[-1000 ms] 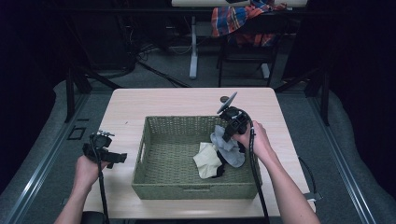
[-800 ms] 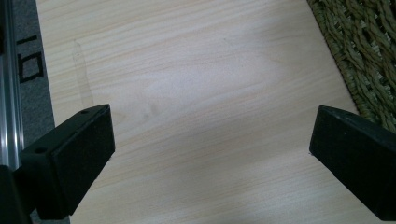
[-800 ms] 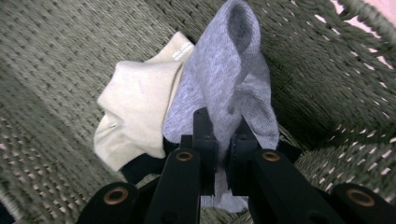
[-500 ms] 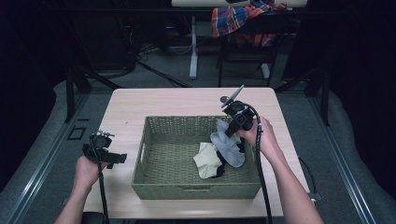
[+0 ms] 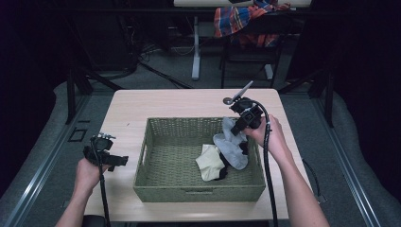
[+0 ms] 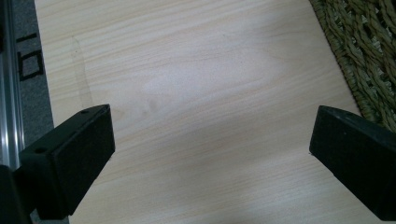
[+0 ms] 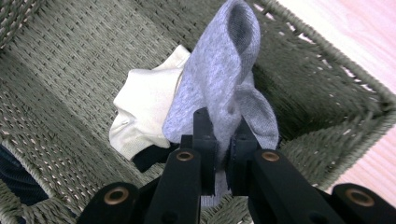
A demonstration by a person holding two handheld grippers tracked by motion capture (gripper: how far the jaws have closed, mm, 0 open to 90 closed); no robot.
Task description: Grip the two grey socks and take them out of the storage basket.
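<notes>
A green woven basket stands on the light wooden table. Inside it lie a cream cloth and a dark cloth. My right gripper is shut on a grey cloth, lifting one end above the basket's right side while the rest hangs inside. In the right gripper view the grey cloth is pinched between the jaws beside the cream cloth. My left gripper is open over bare table, left of the basket; its jaws stand wide apart over the wood.
The basket's corner lies close to the left gripper's right jaw. The table's left edge and a metal rail run beside the left jaw. A chair with a plaid cloth stands beyond the table.
My right gripper has risen and shifted toward the far right of the basket, pulling the grey cloth upward. The left gripper has stayed in place.
</notes>
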